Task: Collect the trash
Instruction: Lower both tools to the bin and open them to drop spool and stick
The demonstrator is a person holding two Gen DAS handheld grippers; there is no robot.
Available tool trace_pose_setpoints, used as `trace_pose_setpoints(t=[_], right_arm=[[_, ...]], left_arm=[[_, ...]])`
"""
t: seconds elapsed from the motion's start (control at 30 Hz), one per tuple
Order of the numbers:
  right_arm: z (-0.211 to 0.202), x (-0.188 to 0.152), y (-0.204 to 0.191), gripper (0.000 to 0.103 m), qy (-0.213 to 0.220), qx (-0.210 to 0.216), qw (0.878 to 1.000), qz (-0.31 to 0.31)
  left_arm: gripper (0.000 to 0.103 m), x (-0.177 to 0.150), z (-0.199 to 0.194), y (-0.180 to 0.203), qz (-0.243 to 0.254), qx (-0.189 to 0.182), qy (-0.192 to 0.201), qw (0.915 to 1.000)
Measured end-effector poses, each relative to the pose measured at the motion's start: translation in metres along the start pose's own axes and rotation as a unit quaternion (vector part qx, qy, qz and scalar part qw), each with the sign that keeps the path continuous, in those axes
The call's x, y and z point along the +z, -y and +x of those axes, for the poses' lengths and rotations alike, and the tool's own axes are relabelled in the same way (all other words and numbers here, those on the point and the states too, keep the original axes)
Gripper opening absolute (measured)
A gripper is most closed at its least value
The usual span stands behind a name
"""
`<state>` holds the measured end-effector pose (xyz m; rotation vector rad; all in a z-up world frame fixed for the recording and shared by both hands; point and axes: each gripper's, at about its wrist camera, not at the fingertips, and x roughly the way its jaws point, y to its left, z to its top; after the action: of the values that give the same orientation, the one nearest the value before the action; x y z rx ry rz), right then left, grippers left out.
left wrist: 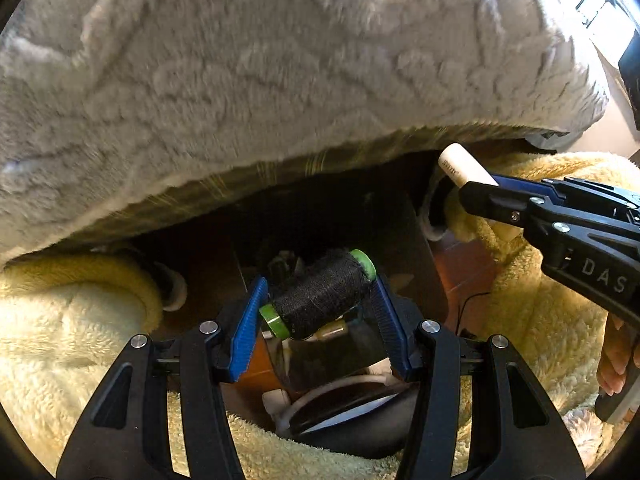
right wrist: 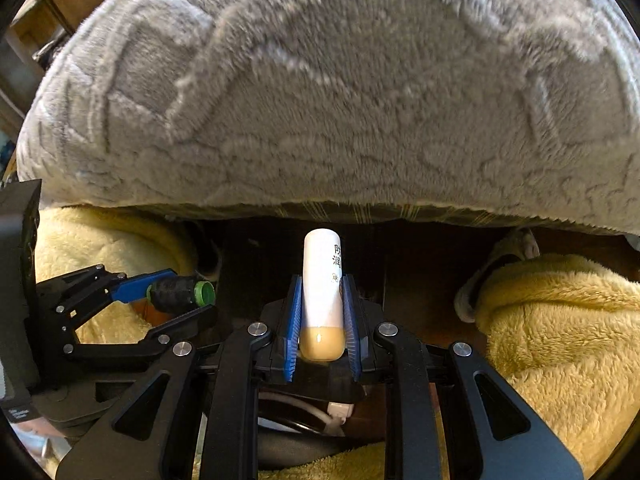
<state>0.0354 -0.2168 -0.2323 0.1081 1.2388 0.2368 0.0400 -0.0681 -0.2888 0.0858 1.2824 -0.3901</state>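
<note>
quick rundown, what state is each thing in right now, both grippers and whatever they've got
left gripper: shut on the spool
black thread spool with green ends: held crosswise between the pads, tilted
right gripper: shut on the tube
small white tube with tan base: held lengthwise, white end pointing forward
grey plush blanket: draped, its edge overhanging the dark gap beneath

Grey embossed plush blanket [right wrist: 340, 92] fills upper view. Below its edge, dark wooden furniture [left wrist: 320, 224]. Yellow fleece fabric [right wrist: 560, 320] bunched below blanket, both sides. White cable [left wrist: 332, 392] lower still.
</note>
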Motion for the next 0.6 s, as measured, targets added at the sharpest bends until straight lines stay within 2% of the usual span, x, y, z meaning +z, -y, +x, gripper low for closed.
trace_pose_setpoints(t=[0.27,0.3,0.4,0.47,0.6], right_arm=[[0.009,0.005,0.001,0.021,-0.010,0.003,1.000,0.002],[0.008,0.005,0.001,0.021,-0.009,0.002,1.000,0.003],[0.003,0.010,0.005,0.023,-0.001,-0.002,1.000,0.004],[0.000,0.011,0.005,0.030,0.004,-0.004,1.000,0.003],[-0.015,0.012,0.004,0.052,0.026,-0.007,1.000,0.006]], left_arm=[[0.051,0.007,0.012,-0.001,-0.007,-0.001,-0.010,0.9999],[0.053,0.005,0.012,-0.003,-0.008,0.002,-0.008,0.9999],[0.065,0.007,0.004,-0.003,-0.009,0.012,0.001,0.9999],[0.068,0.008,-0.003,-0.003,-0.007,0.017,0.010,0.9998],[0.074,0.009,-0.017,-0.002,-0.006,0.025,0.029,0.9992]])
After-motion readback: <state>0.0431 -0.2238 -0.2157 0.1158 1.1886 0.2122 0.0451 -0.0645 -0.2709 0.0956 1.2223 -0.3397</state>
